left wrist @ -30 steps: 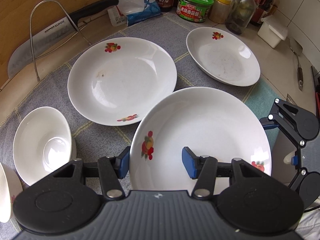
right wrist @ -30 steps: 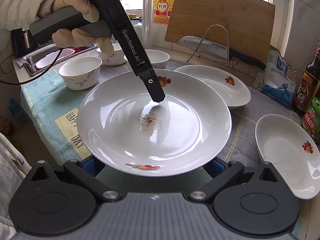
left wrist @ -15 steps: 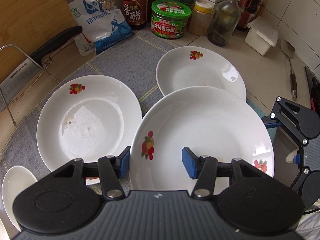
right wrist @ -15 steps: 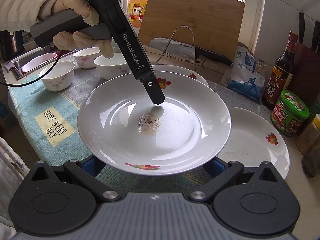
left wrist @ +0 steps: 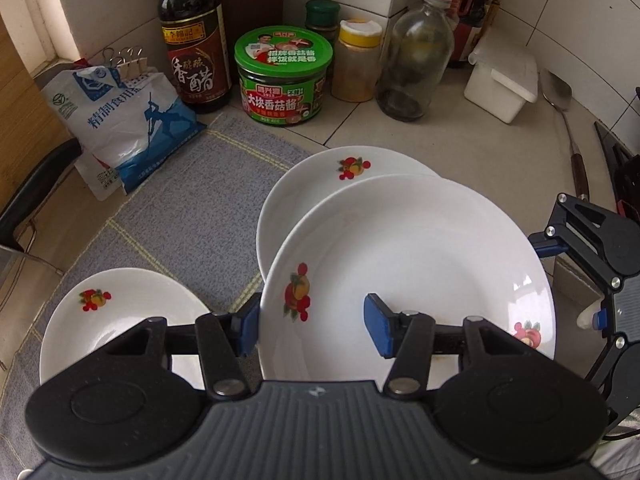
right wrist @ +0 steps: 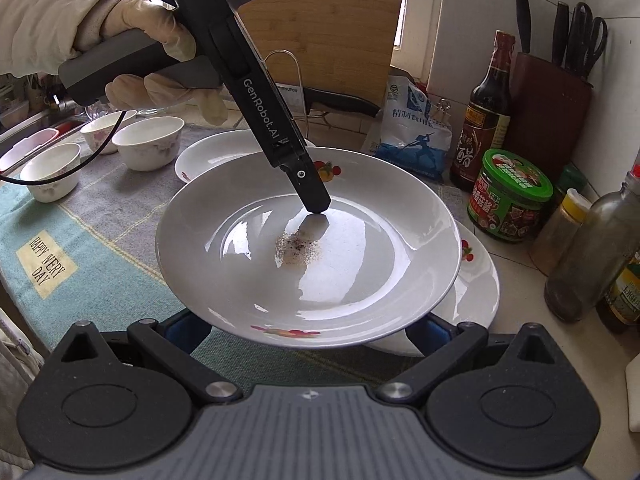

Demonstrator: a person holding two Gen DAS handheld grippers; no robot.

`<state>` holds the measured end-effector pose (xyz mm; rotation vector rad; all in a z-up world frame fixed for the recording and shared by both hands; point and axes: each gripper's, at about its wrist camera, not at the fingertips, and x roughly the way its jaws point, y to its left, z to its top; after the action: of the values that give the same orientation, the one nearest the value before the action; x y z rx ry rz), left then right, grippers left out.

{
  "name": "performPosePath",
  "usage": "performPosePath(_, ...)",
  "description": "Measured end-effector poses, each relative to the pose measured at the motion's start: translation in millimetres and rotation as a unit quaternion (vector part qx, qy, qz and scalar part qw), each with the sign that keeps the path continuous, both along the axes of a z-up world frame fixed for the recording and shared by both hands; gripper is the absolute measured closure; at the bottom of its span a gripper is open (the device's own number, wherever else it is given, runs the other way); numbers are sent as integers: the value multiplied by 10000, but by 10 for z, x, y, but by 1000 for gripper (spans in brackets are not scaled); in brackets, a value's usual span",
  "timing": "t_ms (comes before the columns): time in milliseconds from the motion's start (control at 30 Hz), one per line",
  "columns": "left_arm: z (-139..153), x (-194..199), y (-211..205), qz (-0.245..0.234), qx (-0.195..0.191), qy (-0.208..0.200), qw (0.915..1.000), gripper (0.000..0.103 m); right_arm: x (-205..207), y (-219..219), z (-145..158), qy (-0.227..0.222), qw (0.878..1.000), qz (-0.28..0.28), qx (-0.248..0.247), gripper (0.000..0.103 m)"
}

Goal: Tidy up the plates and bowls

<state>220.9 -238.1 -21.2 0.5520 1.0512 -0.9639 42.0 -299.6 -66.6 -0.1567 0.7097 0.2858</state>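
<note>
I carry the plate (left wrist: 408,264) over another plate (left wrist: 320,176) at the desk's corner; left jaws clamp its rim, right jaws hidden below, cannot tell. Next: lower, release.

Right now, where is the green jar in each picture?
Left wrist view: the green jar stands at the top middle, on the counter between the dark vinegar bottle and the yellow-capped jar.
Right wrist view: the green jar is at the right, behind the held plate.
Shared landmark: the blue-and-white salt bag, on the far side of the vinegar bottle from the jar in both.
</note>
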Motion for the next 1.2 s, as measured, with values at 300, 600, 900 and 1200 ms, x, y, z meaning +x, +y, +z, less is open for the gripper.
performPosePath(300, -117, 150, -286, -228, 5, 28, 9997, 50, 107, -197, -69, 74, 9997, -251, 30, 0)
performPosePath(600, -235, 278, -445, -288, 5, 109, 9995, 50, 230, -291, -124, 163, 9991, -383, 81, 0)
performPosePath(900, -331, 335, -498, -289, 25, 176, 9994, 50, 281, -316, -156, 259, 9986, -458, 41, 0)
performPosePath(1200, -390, 298, -576, -411, 66, 88, 9991, 50, 307, -337, -170, 493, 9968, -624, -10, 0)
